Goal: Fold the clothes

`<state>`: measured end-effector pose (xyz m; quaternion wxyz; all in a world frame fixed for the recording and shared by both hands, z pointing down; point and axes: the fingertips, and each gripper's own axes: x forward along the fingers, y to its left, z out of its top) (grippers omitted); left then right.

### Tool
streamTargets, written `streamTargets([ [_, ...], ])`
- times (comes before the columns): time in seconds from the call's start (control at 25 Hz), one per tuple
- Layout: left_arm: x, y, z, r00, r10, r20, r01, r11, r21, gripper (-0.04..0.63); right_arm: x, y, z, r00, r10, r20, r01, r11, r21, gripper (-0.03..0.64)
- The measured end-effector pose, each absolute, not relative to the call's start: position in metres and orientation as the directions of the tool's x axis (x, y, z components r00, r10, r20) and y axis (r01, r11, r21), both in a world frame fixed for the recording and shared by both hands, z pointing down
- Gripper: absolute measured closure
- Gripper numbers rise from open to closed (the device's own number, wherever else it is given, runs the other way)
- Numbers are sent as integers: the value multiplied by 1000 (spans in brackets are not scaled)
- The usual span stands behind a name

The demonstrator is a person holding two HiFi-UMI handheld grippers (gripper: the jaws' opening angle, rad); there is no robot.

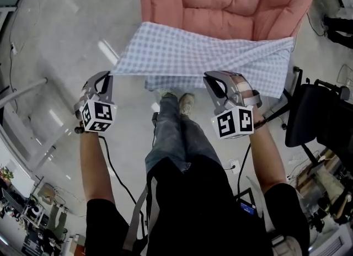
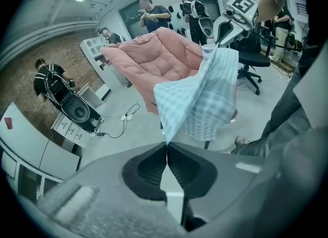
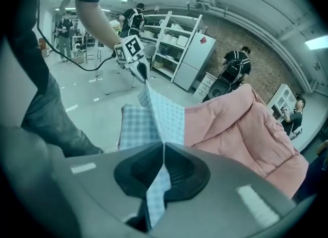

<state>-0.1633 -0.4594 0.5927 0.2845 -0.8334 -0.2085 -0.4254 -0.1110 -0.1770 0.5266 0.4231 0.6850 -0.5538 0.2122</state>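
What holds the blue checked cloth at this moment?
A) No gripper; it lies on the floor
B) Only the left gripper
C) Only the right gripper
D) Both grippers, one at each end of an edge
D: the left gripper and the right gripper are each shut on the checked cloth, which spans between them.

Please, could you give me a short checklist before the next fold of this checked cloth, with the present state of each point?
1. Left gripper shut on a corner of the checked cloth: ok.
2. Right gripper shut on the cloth: ok.
3. Near edge stretched between the two grippers: ok.
4. Far part resting on the pink cushion: ok.
5. Far corners lined up: cannot tell.
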Motion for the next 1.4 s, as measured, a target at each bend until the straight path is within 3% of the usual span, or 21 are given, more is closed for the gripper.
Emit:
streamTargets([
  [0.92,-236,-452,641,461,127,878,524,-838,-154,584,-169,-156,552,216,-573,790,-967,-16,253,607],
  [0.96,-238,-454,644,450,129,884,518,-843,-140,558,-170,-157,555,210,-571,794,-970,-21,241,595],
  [1.04,-241,-452,647,429,154,890,524,-845,-105,485,-173,-155,561,194,-578,792,-975,-22,223,504],
  [1.4,-208,-431,615,477,223,850,531,-844,-77,477,-161,-149,551,233,-578,782,-966,-49,252,503],
])
